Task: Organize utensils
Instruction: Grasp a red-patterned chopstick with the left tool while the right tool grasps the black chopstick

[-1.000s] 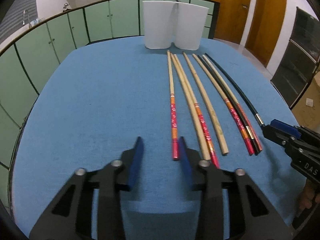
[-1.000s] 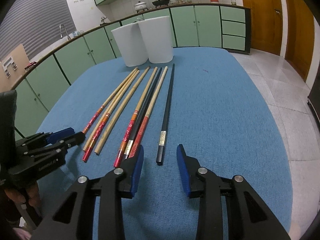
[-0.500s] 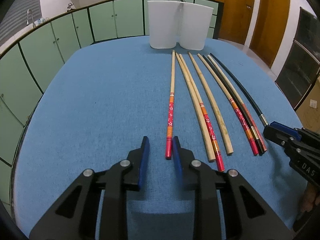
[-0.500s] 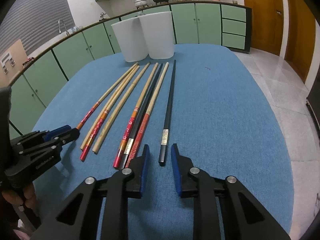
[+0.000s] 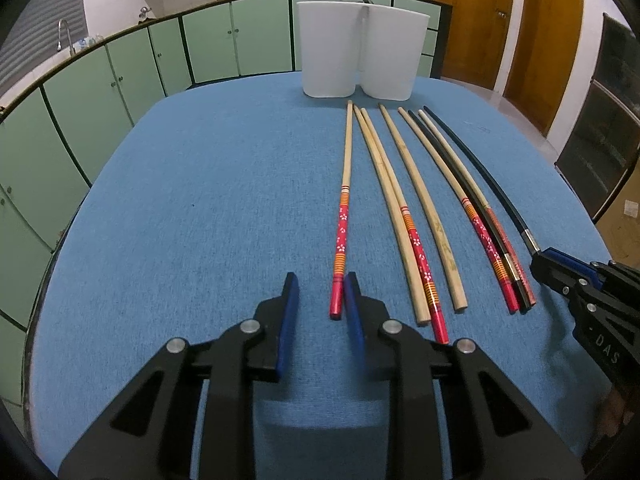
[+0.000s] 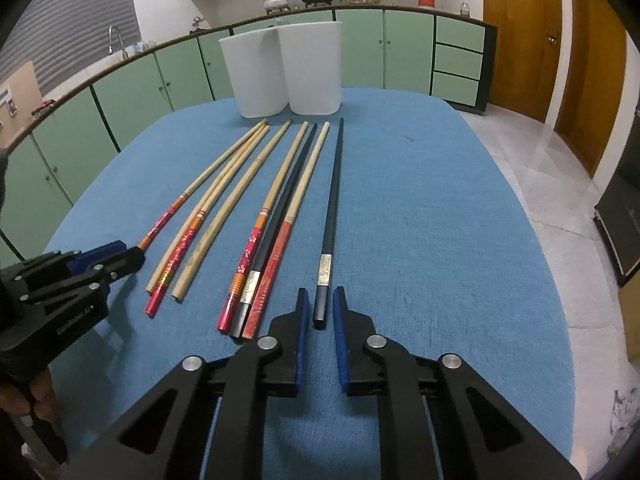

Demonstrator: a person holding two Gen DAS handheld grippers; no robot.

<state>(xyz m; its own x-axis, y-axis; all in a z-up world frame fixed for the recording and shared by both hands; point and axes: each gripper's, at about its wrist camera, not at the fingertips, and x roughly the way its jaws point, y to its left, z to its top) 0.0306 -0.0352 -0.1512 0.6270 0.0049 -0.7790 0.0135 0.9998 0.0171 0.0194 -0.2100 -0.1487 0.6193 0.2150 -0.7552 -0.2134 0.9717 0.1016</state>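
Several chopsticks lie side by side on the blue table [image 5: 200, 200]. In the left wrist view my left gripper [image 5: 320, 280] straddles the near end of the leftmost chopstick, red with flowers [image 5: 342, 232]. That end lies against the right pad with a gap to the left pad. In the right wrist view my right gripper [image 6: 320, 292] has its jaws closing around the end of the lone black chopstick [image 6: 330, 216], with slim gaps on both sides. Each gripper also shows in the other's view: the right gripper [image 5: 560, 268] and the left gripper [image 6: 120, 256].
Two white containers [image 5: 328, 48] [image 5: 394, 52] stand together at the table's far edge, just beyond the chopstick tips. Green cabinets ring the room and wooden doors stand at the right. A hand [image 6: 36, 396] holds the left gripper's handle.
The right gripper's jaws have narrowed a lot and now flank the black chopstick's end. The left jaws have narrowed slightly, and the red chopstick's end now lies between them.
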